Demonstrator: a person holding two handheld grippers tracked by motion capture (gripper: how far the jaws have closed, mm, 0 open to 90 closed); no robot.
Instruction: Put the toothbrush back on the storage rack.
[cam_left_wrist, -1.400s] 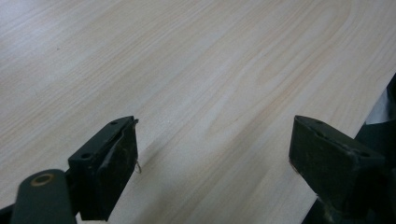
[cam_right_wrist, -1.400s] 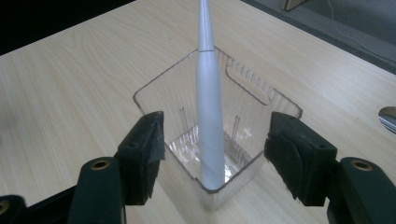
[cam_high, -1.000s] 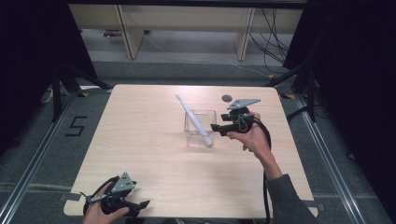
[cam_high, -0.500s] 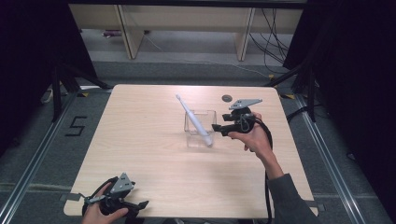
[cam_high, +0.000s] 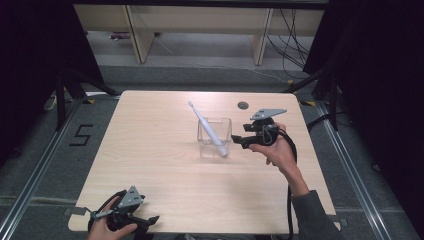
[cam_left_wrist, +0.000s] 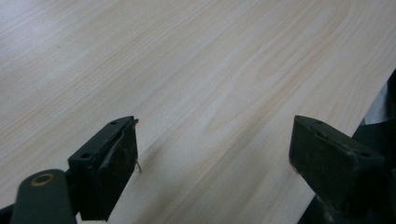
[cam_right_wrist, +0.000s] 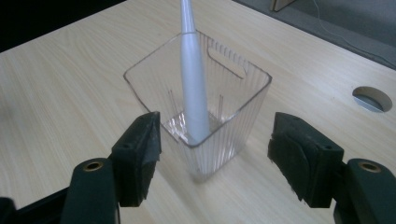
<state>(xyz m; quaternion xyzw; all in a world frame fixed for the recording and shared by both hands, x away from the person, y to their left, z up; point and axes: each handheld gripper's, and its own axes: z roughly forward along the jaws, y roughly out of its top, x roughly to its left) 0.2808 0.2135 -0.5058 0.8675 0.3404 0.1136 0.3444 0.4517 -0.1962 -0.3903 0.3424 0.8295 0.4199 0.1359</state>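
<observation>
the toothbrush (cam_high: 209, 129) stands slanted in the clear cup (cam_high: 214, 137) near the table's (cam_high: 150, 150) far right, just left of the right gripper (cam_high: 236, 141), whose jaws gape wide and empty; the left gripper (cam_high: 150, 220), wide too, waits at the near left corner.

The toothbrush (cam_high: 209, 129) was white, the ribbed cup (cam_high: 214, 137) was clear, and the table (cam_high: 150, 150) was pale wood grain.

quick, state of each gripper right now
Left gripper: open, nothing between its jaws, low over the table.
Right gripper: open, holding nothing, jaws just short of the clear container with the toothbrush in it.
</observation>
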